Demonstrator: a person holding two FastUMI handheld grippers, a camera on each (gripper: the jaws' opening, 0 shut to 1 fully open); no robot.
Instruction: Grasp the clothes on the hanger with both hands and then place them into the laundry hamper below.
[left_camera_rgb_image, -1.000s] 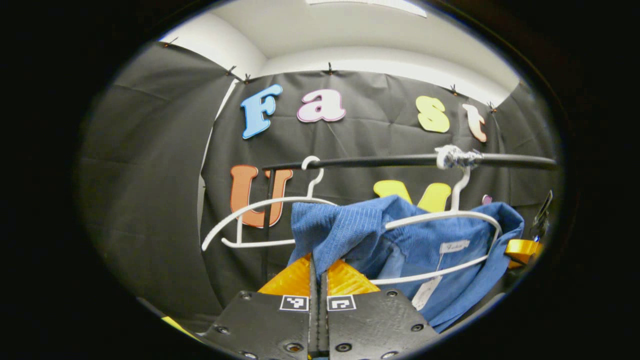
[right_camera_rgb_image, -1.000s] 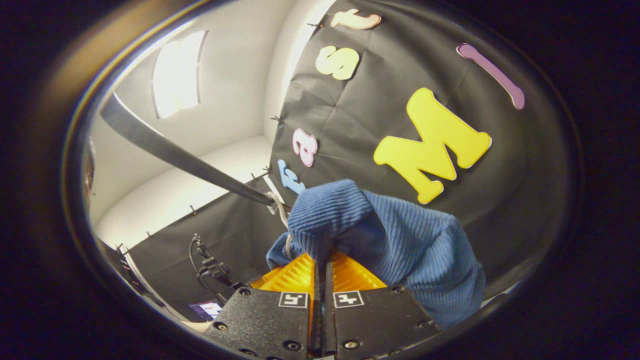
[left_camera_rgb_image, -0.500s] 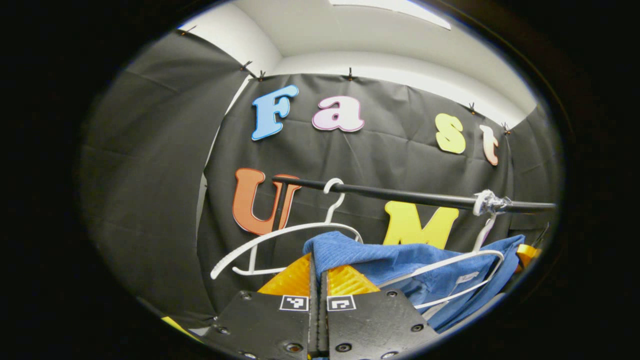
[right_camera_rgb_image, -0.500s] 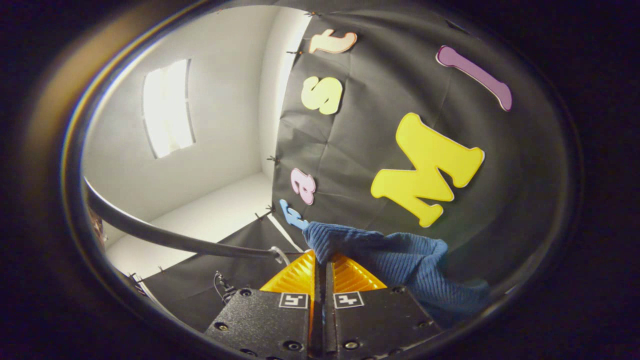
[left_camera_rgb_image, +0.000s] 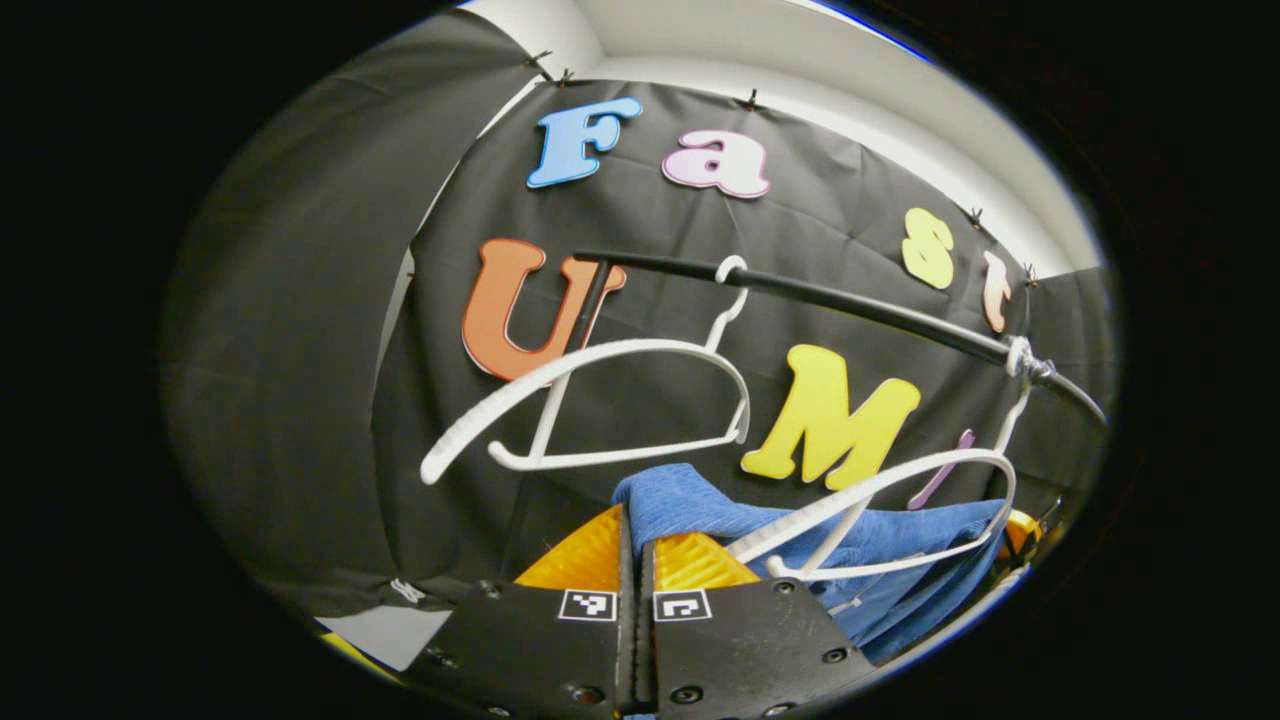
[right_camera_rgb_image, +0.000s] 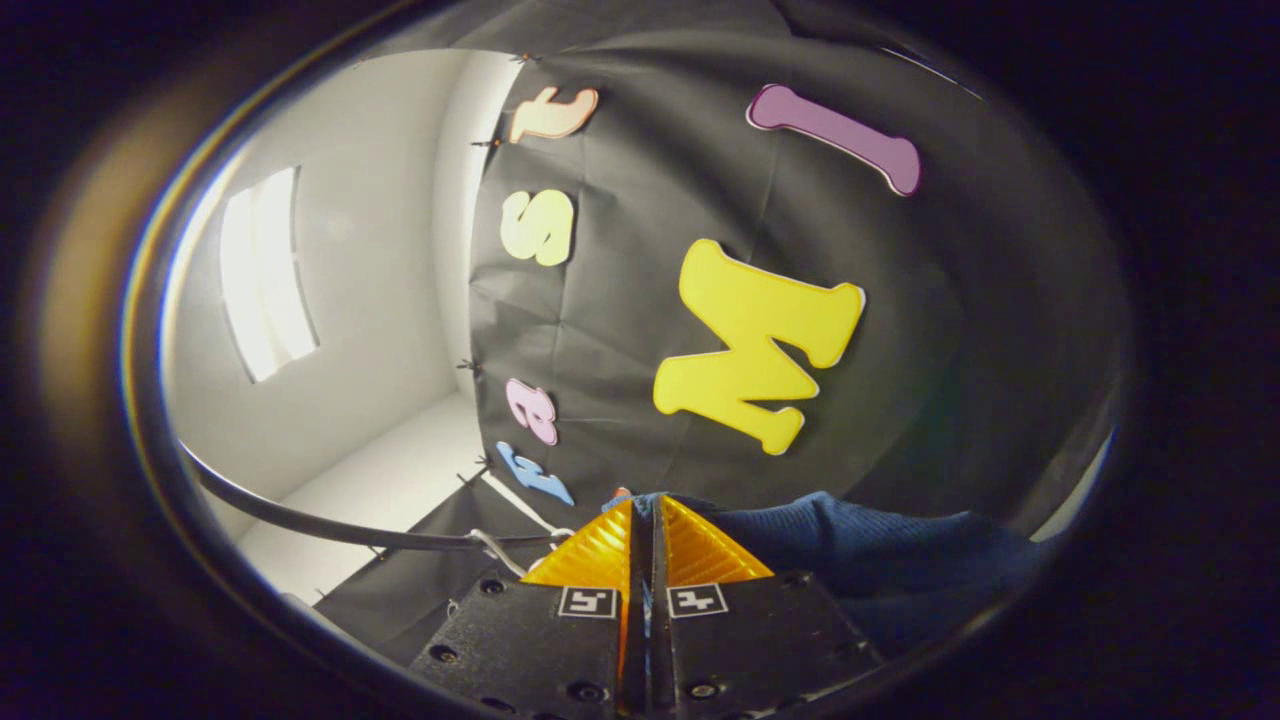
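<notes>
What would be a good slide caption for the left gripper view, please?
Left gripper shut on blue garment, drawn below two white hangers on the black rail.

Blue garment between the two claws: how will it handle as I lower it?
Probably floppy: the blue garment sags between the left claw and the far one. Its ribbed weave looks grippy, so slipping seems unlikely. It lies behind the white hanger, so it may snag there.

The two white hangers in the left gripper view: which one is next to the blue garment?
The right hanger, at the taped end of the rail, overlaps the blue garment; the left hanger hangs bare.
</notes>
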